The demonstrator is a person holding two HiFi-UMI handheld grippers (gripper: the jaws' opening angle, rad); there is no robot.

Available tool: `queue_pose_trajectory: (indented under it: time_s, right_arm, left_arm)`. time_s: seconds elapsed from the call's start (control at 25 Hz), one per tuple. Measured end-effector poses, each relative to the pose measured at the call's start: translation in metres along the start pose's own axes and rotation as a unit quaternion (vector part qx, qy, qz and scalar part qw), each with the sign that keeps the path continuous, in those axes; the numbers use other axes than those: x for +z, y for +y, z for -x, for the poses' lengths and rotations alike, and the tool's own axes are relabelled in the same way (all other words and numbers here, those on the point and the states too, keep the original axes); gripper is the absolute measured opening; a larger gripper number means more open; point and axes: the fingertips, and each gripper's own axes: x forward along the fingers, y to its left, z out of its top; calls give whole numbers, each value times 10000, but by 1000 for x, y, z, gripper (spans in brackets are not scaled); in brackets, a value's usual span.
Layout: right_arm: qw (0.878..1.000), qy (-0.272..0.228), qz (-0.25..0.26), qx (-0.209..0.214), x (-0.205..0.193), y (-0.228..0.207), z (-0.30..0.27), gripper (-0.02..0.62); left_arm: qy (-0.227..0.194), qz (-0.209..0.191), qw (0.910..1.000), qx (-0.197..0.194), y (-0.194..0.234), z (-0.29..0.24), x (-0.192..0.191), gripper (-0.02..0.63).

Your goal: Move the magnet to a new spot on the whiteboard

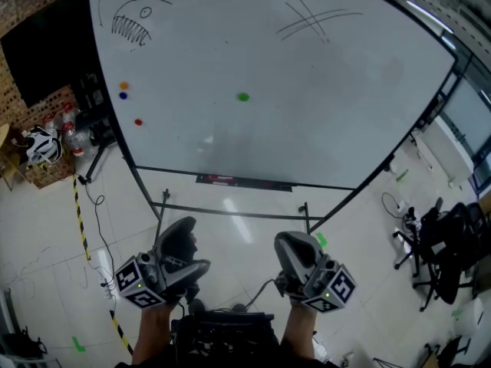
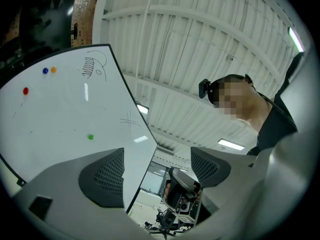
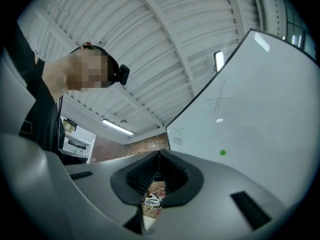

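The whiteboard (image 1: 322, 106) stands on its frame ahead of the person, and both hands are held low and well short of it. The left hand-held gripper (image 1: 178, 238) sits at about 7 o'clock in the head view. Its jaws are spread wide with nothing between them, only the room showing through the gap. The right hand-held gripper (image 1: 295, 250) is at about 5 o'clock, jaws pressed fully together and gripping nothing.

The green magnet (image 1: 243, 96) sticks to the board a little left of its middle, by itself and well apart from either gripper, roughly at 12 o'clock from the pair of them. Out at 9 o'clock from it, near the board's left edge, are an orange magnet (image 1: 124, 86) with a blue magnet (image 1: 123, 95) just beneath it and a red magnet (image 1: 139, 122) lower down. A toothy doodle (image 1: 132, 21) fills the board's 11 o'clock corner and crossed pen lines (image 1: 311, 18) sit toward 1 o'clock. Black office chairs (image 1: 441, 244) stand on the floor at 4 o'clock.
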Motion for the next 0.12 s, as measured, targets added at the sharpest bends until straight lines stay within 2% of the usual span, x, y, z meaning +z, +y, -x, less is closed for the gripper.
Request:
queue_pose_trajectory:
  time_s: [0.12]
  right_arm:
    - [10000,11,-5,-9,1,-3,-4,31]
  left_arm:
    - [-11,39,10000,8,4,-2,3,414]
